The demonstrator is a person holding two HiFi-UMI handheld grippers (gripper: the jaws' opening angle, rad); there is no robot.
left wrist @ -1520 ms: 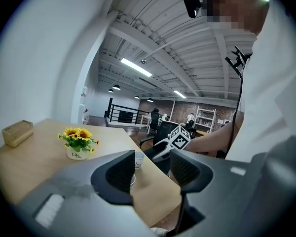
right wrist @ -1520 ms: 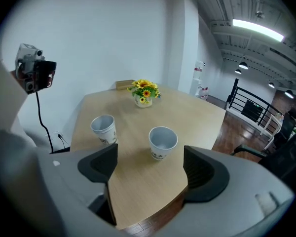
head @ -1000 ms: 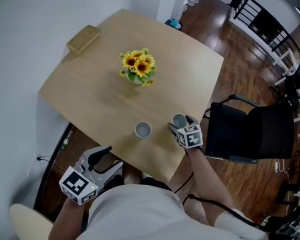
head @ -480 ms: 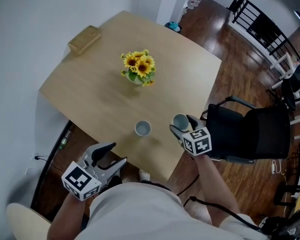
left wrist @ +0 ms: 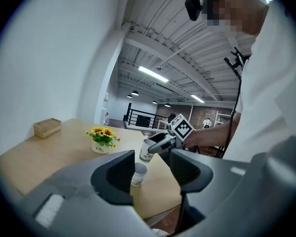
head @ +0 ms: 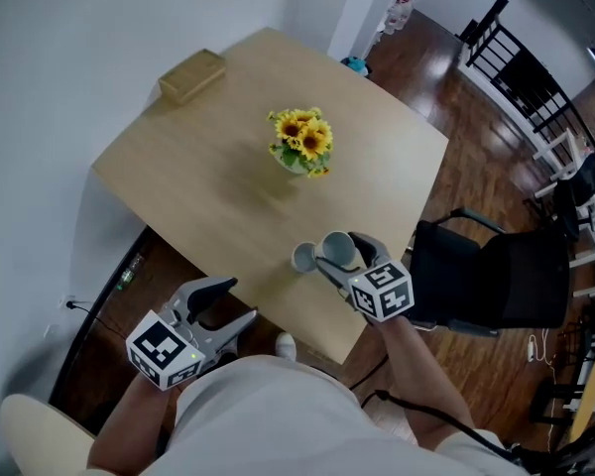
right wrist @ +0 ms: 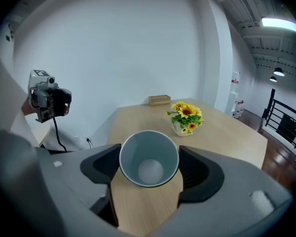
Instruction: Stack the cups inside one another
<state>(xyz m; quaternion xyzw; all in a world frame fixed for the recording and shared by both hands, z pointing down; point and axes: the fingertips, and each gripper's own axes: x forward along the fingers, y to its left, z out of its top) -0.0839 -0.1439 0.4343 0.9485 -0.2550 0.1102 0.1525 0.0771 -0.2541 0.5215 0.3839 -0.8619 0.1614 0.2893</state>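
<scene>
A white paper cup (head: 303,257) stands upright on the wooden table (head: 198,167), near its front edge. My right gripper (head: 339,256) is shut on a second paper cup (head: 337,250) and holds it in the air just right of the standing cup. In the right gripper view this held cup (right wrist: 149,158) sits between the jaws, mouth towards the camera, empty. My left gripper (head: 228,303) is open and empty, off the table's near edge. In the left gripper view the standing cup (left wrist: 137,173) shows between the open jaws, with the held cup (left wrist: 147,150) above it.
A small pot of sunflowers (head: 302,143) stands mid-table and a tan box (head: 191,74) lies at the far left corner. A black office chair (head: 496,271) stands right of the table on the wooden floor. A white wall runs along the table's left side.
My right gripper has lifted its cup off the table and carried it left, close to the standing cup. The left gripper has stayed open by the table edge.
</scene>
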